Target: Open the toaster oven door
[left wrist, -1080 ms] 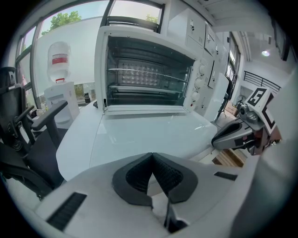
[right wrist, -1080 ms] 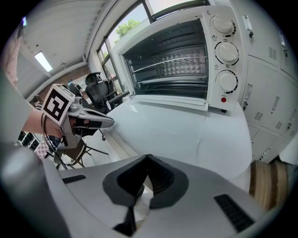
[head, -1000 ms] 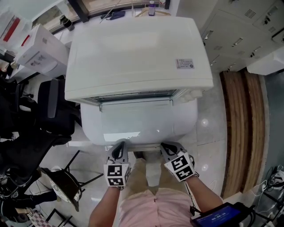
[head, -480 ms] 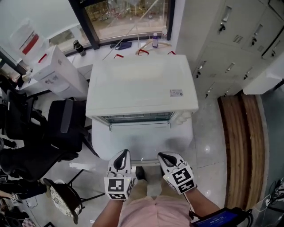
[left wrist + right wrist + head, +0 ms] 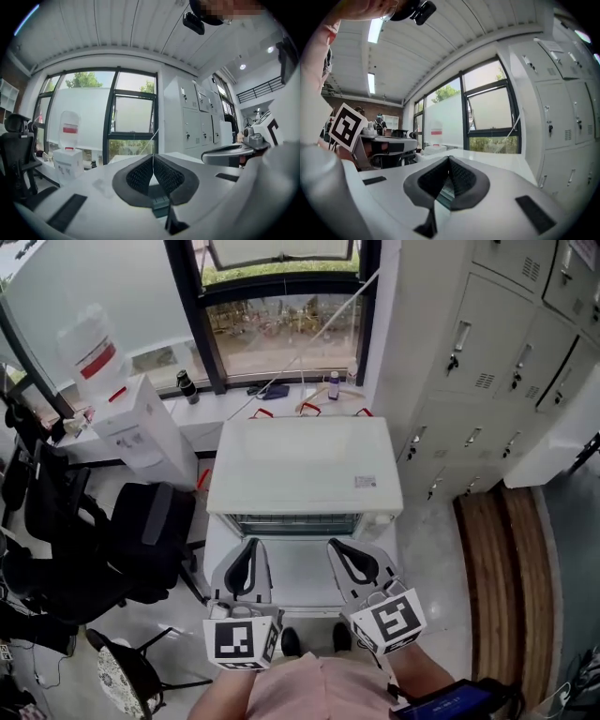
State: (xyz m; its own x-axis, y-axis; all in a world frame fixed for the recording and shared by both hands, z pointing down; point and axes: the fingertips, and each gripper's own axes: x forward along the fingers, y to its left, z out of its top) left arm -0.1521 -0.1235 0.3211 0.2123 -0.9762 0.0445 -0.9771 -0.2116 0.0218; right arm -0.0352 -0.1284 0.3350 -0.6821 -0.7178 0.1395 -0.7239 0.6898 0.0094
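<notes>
Toaster oven door [image 5: 298,573] sits between black chair [image 5: 141,535] and lockers [image 5: 478,390].

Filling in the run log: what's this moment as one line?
left gripper: shut, empty | right gripper: shut, empty | toaster oven door: open

No legible text or numbers.

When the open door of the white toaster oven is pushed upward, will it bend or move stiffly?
The door looks like a flat, rigid panel, so it probably swings as one piece from its hinge edge, not flexing. The toaster oven is a wide box, so a light push likely will not tip it.
</notes>
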